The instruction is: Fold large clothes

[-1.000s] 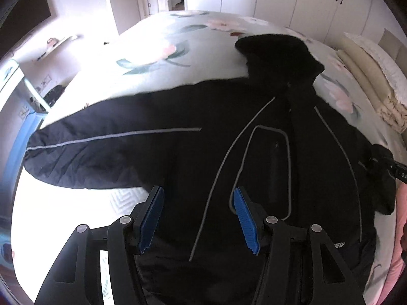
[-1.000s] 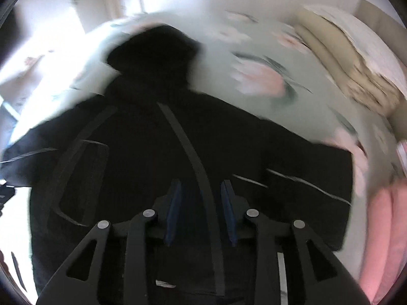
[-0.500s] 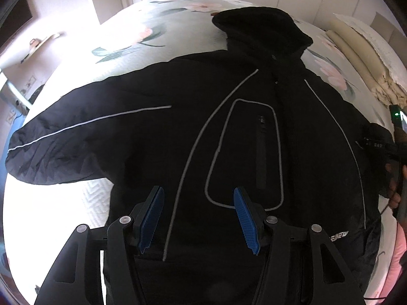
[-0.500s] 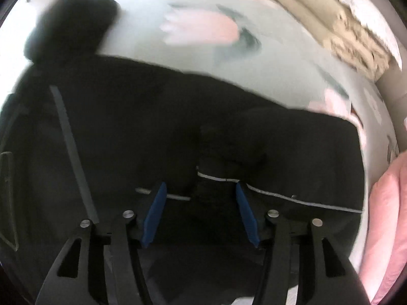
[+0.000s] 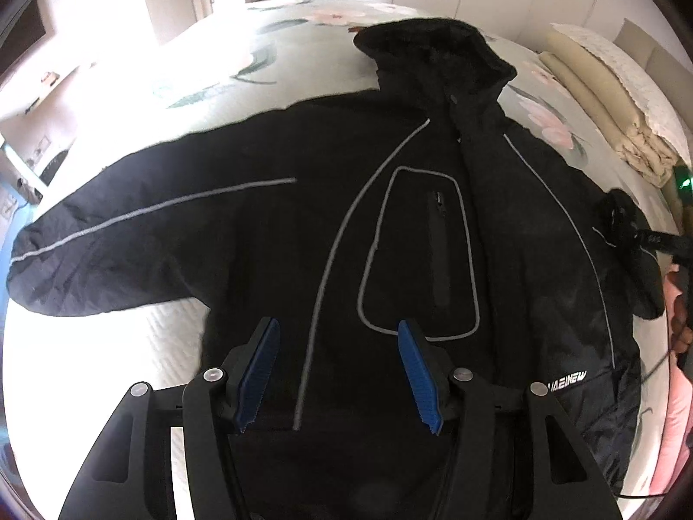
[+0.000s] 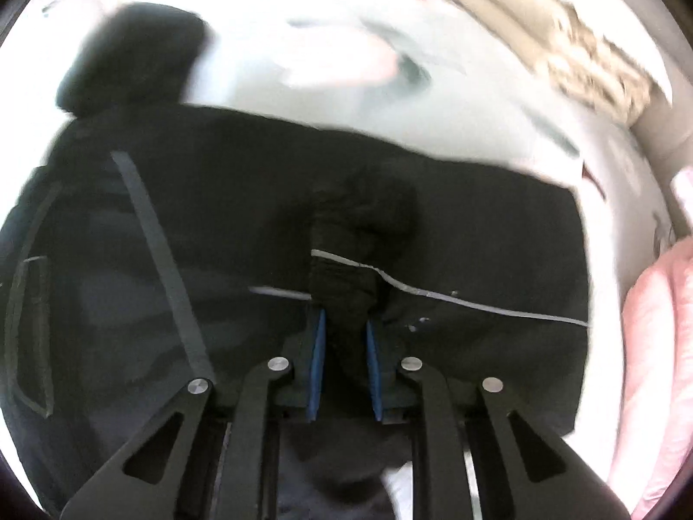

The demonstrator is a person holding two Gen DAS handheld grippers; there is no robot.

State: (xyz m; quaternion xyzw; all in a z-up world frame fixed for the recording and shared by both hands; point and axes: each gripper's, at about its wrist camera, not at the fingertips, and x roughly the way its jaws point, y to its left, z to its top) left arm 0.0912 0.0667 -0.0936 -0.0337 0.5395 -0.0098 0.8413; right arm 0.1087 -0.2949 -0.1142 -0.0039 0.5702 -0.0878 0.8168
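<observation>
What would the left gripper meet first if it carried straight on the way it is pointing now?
Most likely the front panel of the black jacket, which lies spread beneath the open left gripper; nothing shows in between, though depth is unclear.

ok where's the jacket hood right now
In the left wrist view the hood lies top centre on the floral bedspread, left of the beige bedding.

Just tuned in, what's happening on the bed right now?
A black hooded jacket with grey piping lies spread face-up on the floral bedspread. The right gripper is closing on a bunched fold of the jacket's sleeve, with fabric between its blue pads. The left gripper hovers open over the jacket's lower front, holding nothing. No fold is made yet.
</observation>
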